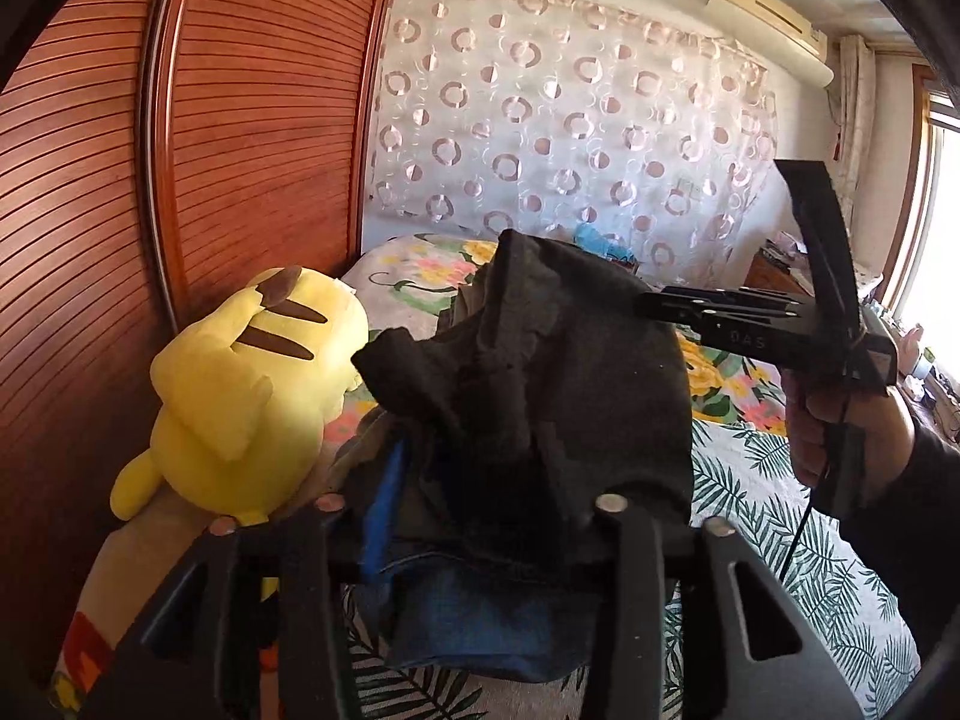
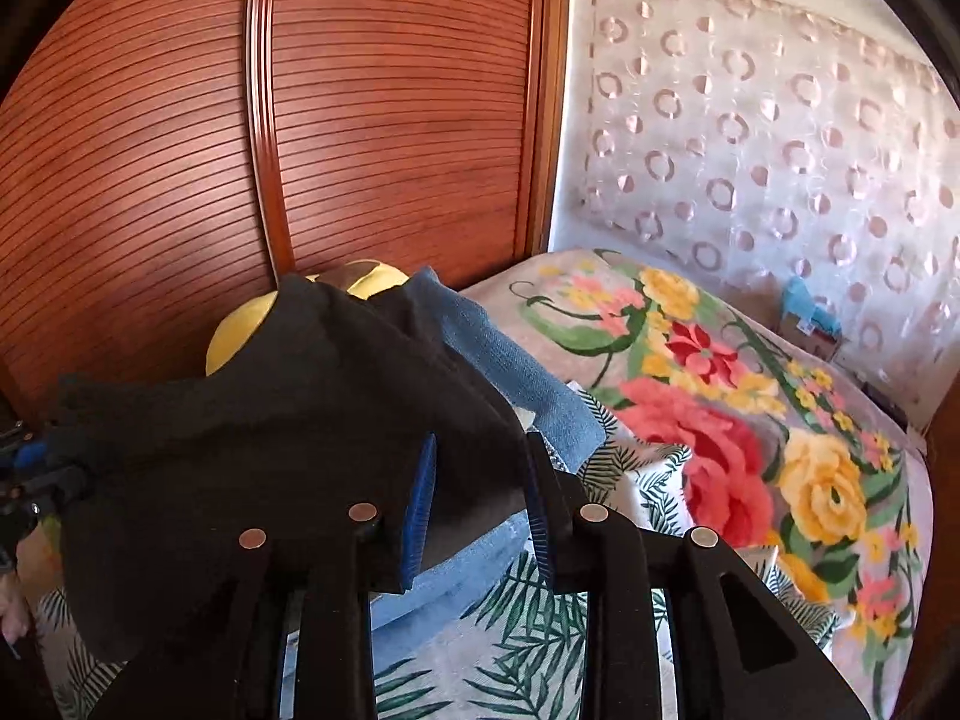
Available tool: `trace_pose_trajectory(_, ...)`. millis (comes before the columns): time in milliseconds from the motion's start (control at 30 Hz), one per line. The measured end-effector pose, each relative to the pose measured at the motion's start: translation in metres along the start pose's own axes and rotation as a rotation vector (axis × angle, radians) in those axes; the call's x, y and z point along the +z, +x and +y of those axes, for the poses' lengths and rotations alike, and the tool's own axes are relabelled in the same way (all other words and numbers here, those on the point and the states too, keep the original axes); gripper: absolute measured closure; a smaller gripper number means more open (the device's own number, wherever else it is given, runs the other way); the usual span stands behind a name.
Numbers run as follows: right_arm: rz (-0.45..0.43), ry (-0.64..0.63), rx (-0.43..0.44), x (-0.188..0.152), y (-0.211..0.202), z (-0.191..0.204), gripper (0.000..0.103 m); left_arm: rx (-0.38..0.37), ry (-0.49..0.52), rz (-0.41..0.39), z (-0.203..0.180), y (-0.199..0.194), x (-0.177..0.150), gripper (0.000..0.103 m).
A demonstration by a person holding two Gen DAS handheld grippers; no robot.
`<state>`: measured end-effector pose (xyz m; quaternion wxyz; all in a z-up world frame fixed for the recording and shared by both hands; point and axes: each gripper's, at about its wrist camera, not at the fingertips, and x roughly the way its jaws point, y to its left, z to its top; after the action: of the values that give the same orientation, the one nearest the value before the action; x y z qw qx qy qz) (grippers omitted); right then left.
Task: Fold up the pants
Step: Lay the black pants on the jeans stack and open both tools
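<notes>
Two wrist views are showing the pants (image 1: 540, 372) bunched and lifted above the bed (image 2: 750, 420), between the two grippers. Fabric is looking black and fuzzy on one face, blue denim on the other; it is crumpled, with no flat fold showing.

Left wrist view is showing the right gripper (image 1: 648, 303) from the side, its tips meeting the right edge of the black cloth, with a hand (image 1: 840, 420) and dark sleeve holding its handle. Left gripper (image 1: 468, 516) is sitting at the bottom, fingers parted, cloth draping down between and over them; whether the pads are pressing on it I cannot tell. Only this view is showing the whole yellow plush toy (image 1: 252, 384) lying left of the pants against the wooden slatted door (image 1: 180, 180), plus an air conditioner (image 1: 774, 18) high on the wall and a window (image 1: 942, 210) at the right.

Right wrist view is showing the right gripper (image 2: 480, 510) up close: blue ridged pads (image 2: 420, 510) are standing apart, the black cloth is lying over the left finger and hanging into the gap, not visibly pinched. A blue denim flap (image 2: 510, 372) is sticking out to the right. Plush toy is mostly hidden behind the cloth here. This view is giving more of the floral blanket (image 2: 720, 408), the palm-leaf sheet (image 2: 510, 630), and the circle-pattern curtain (image 2: 750, 120).
</notes>
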<state>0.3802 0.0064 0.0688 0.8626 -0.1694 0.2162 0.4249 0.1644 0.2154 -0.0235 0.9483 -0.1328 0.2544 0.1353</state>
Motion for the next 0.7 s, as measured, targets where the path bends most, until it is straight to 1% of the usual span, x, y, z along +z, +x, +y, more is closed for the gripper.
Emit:
trace_pose_trajectory(33, -0.006, 0.006, 0.001, -0.001, -0.003, 0.002, 0.073, -0.002, 0.0, 0.0, 0.001, -0.001, 0.0, 0.054)
trace_pose_trajectory(100, -0.013, 0.015, 0.006, -0.003, -0.007, 0.004, 0.073, 0.008, 0.007, 0.006, 0.002, -0.003, 0.0, 0.041)
trace_pose_trajectory(133, -0.018, 0.017, 0.011, -0.004, -0.01, 0.006, 0.073, 0.005, 0.005, 0.003, 0.003, -0.005, -0.001, 0.024)
trace_pose_trajectory(167, -0.023, 0.019, 0.014, -0.007, -0.013, 0.007, 0.073, 0.0, 0.001, -0.007, 0.004, -0.008, -0.001, 0.017)
trace_pose_trajectory(200, -0.026, 0.019, 0.018, -0.01, -0.016, 0.009, 0.073, -0.001, -0.002, -0.015, 0.006, -0.011, -0.001, 0.016)
trace_pose_trajectory(233, -0.029, 0.018, 0.02, -0.011, -0.019, 0.012, 0.073, 0.006, 0.002, -0.016, 0.006, -0.013, -0.001, 0.012)
trace_pose_trajectory(267, -0.033, 0.017, 0.022, -0.013, -0.022, 0.014, 0.073, 0.021, 0.009, -0.016, 0.006, -0.015, -0.001, 0.005)
trace_pose_trajectory(300, -0.035, 0.015, 0.024, -0.015, -0.025, 0.017, 0.073, 0.034, 0.013, -0.018, 0.007, -0.017, -0.001, 0.001)
trace_pose_trajectory(433, -0.04, 0.015, 0.028, -0.022, -0.035, 0.024, 0.073, 0.065, 0.042, -0.022, 0.006, -0.027, -0.002, 0.0)
trace_pose_trajectory(567, -0.048, 0.023, 0.032, -0.027, -0.049, 0.029, 0.073, 0.052, 0.044, -0.029, 0.006, -0.039, -0.003, 0.0)
trace_pose_trajectory(600, -0.05, 0.025, 0.03, -0.028, -0.053, 0.031, 0.071, 0.048, 0.046, -0.032, 0.005, -0.042, -0.003, 0.0)
trace_pose_trajectory(700, -0.063, 0.037, 0.029, -0.034, -0.067, 0.036, 0.057, 0.031, 0.054, -0.036, 0.001, -0.052, -0.005, 0.0)
